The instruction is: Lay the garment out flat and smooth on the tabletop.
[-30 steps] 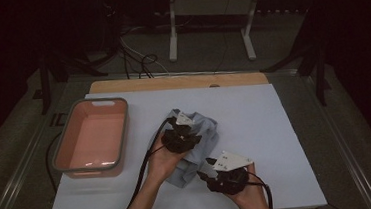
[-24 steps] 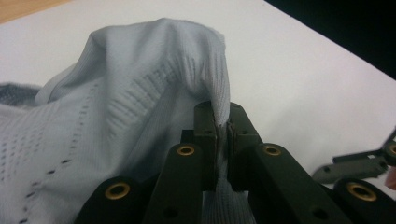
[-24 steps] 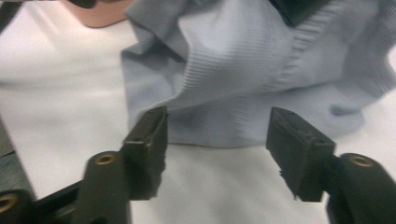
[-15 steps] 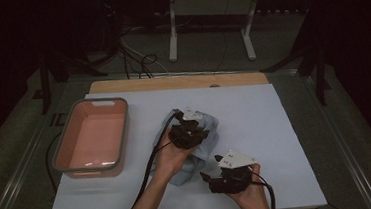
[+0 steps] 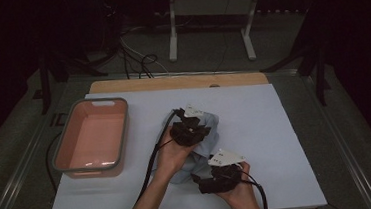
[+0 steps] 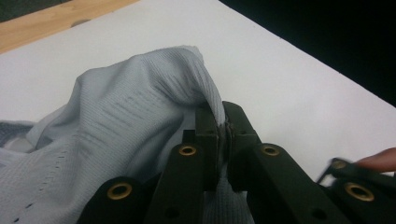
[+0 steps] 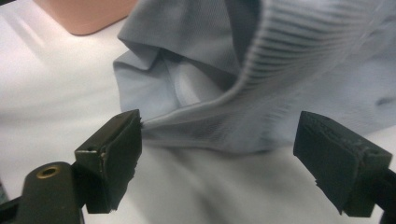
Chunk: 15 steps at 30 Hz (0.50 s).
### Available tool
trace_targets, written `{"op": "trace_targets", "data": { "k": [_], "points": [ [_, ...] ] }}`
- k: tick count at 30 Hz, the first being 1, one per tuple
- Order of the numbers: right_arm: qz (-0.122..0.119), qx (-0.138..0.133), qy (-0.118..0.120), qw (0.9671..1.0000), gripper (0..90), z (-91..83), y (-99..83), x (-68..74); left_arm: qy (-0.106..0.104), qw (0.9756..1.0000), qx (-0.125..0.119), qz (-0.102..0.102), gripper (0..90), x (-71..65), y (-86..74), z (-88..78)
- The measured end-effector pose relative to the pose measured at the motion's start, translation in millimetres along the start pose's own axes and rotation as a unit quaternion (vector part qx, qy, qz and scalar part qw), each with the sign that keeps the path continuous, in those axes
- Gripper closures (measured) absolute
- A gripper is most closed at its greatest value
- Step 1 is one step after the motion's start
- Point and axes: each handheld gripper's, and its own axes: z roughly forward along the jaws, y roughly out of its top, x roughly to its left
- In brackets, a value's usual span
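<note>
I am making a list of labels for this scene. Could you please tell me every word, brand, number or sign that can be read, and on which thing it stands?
No readable text in any view.
Grey cloth: bare ribbed fabric.
Pink tub: plain.
White table sheet: blank.
Black jaws: brass rivets, no marks.

White table (image 5: pixel 285 126); pink bin (image 5: pixel 92 137) left; grey garment (image 5: pixel 210 125) centre

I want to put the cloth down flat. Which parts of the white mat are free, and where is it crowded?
Free: the white mat right of the grey cloth, and the strip behind it toward the wooden edge. Crowded: the middle, with cloth and both grippers, and the left, with the pink tub.
</note>
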Motion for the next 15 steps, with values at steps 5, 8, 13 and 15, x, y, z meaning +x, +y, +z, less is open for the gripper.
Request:
{"op": "trace_targets", "data": {
  "k": [5, 8, 13, 15],
  "points": [
    [0.016, 0.016, -0.016, 0.9996, 20.5, 18.7, 1.4, -4.3, 0.004, 1.0, -0.005, -0.005, 87.1, 3.5, 0.3, -5.4],
    [0.02, 0.026, -0.031, 0.999, 24.9, 26.3, 1.0, -7.7, 0.009, 0.9999, -0.011, -0.008, 87.1, 6.8, 0.1, -10.2],
    [0.034, 0.034, -0.036, 0.9982, 25.0, 33.2, 1.1, -12.8, 0.017, 0.9994, -0.024, -0.017, 87.2, 13.4, 0.6, -21.1],
    [0.038, 0.035, -0.038, 0.9979, 24.2, 34.7, 1.1, -13.6, 0.018, 0.9993, -0.027, -0.019, 87.2, 14.7, 0.7, -23.1]
  ]
}}
